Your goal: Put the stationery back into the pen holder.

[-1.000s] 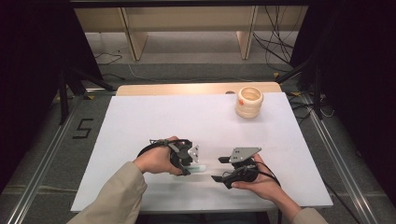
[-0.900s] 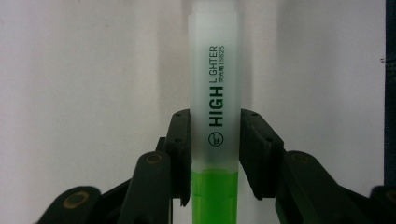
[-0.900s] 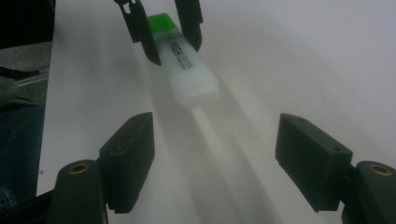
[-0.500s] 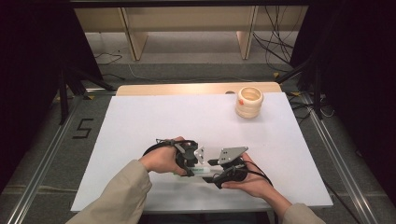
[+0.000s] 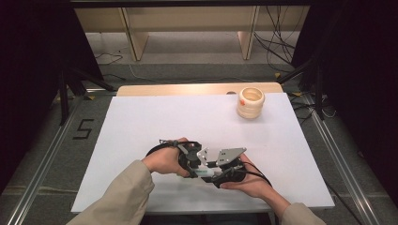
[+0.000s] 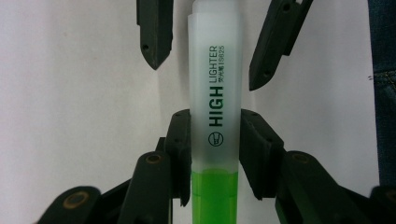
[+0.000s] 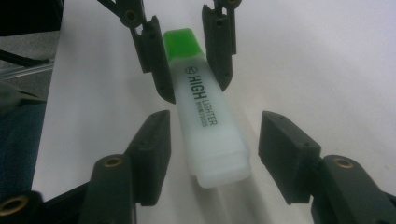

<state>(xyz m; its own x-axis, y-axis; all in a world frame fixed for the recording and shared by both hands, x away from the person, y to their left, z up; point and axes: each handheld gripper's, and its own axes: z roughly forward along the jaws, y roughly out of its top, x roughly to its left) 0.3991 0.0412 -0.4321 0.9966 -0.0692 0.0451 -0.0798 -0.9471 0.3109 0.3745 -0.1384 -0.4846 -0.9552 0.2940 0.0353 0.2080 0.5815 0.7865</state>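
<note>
Item: highlighter (image 6: pixel 215 116), frame centre, clamped at mid-barrel by my L gripper (image 6: pixel 215 154) so its cap end juts out. R gripper (image 7: pixel 212 156), lower frame: jaws wide apart, straddling cap end w/o contact, prob. lined up to pull it.

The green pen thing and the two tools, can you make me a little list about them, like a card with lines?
Held thing: frosted plastic highlighter with green ink end, printed HIGH LIGHTER
Left tool: shut on the highlighter's middle
Right tool: open, jaws either side of the frosted cap end, not touching
Surface: white table cover
Also there: round pale wooden pot, far right, apart from the hands
</note>
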